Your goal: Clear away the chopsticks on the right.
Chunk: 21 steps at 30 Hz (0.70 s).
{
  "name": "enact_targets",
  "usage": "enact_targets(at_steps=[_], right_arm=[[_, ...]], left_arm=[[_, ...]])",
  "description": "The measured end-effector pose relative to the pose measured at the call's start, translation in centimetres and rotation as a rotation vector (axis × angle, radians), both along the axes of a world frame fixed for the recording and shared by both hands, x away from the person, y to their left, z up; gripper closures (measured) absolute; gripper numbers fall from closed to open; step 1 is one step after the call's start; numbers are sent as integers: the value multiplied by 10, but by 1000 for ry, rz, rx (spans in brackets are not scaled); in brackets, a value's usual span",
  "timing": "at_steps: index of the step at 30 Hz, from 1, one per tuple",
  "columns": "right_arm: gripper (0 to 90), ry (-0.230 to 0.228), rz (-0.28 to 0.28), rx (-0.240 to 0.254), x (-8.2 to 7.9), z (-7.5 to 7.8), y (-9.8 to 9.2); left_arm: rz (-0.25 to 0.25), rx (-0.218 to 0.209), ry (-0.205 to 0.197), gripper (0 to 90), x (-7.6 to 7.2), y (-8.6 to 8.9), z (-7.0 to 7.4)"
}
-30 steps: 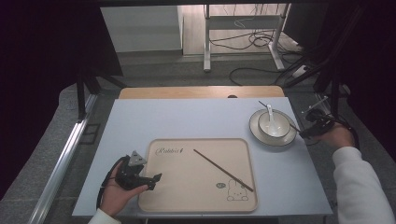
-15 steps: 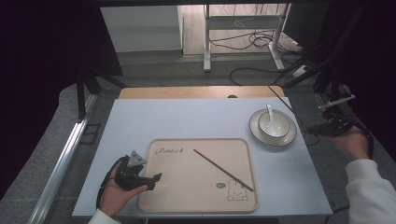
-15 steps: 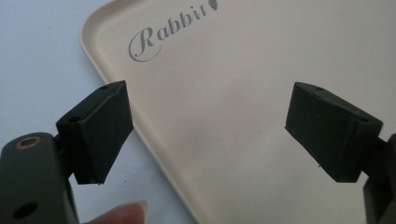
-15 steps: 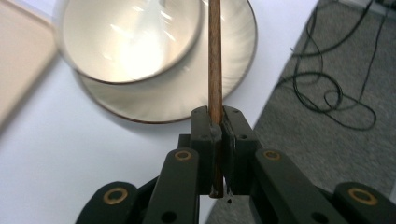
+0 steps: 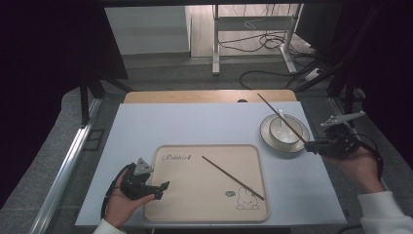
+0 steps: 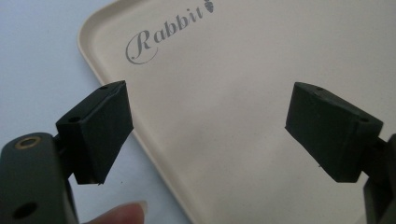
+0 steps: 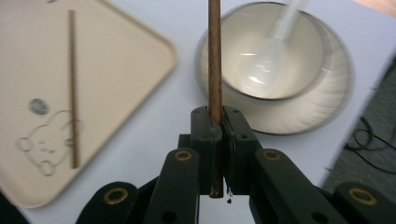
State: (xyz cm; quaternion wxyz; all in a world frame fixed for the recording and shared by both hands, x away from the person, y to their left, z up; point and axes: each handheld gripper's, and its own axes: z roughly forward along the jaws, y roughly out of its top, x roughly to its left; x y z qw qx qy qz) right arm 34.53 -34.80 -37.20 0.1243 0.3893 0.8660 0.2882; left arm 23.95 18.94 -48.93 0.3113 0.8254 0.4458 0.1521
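The right tool point(image 7: 215, 122) pinches a slim brown wooden chopstick point(image 5: 282, 119), slanting up over the glossy white bowl point(image 5: 284, 131) and spoon point(image 7: 271, 51). Its twin point(image 5: 233, 177) lies on the smooth beige tray point(image 5: 195, 204). The left tool point(image 6: 208, 133) gapes wide above the tray's corner.

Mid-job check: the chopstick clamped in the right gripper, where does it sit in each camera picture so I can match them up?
High view: held chopstick slants up-left from the right gripper, across the bowl.
Left gripper view: not in it; open jaws over the tray.
Right gripper view: held chopstick rises at centre from shut jaws.
Shared landmark: the tray, printed "Rabbit".
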Motion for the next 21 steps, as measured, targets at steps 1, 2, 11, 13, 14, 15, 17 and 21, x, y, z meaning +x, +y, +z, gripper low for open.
enact_targets(at_steps=[1, 2, 11, 13, 14, 15, 17, 21], right_arm=[[835, 2, 13, 3, -3, -2, 5], [835, 2, 13, 3, -3, -2, 5], [834, 88, 141, -14, -27, -34, 63], [834, 106, 182, -25, -33, -41, 80], [834, 106, 182, -25, -33, -41, 80], [833, 129, 204, -40, -40, -51, 99], [834, 154, 218, -59, -45, -60, 113], [834, 210, 254, -146, -55, -88, 139]], left_arm=[[-1, 0, 0, 148, 0, 0, 0], [-1, 0, 0, 148, 0, 0, 0], [6, -6, 0, 148, -1, 1, 0], [6, -7, -1, 148, 0, 1, 0], [6, -7, -1, 148, 0, 1, 0], [5, -6, -1, 148, -1, 1, 1], [6, -8, -1, 148, -1, 1, 1], [5, -9, -2, 147, -1, 2, 0]])
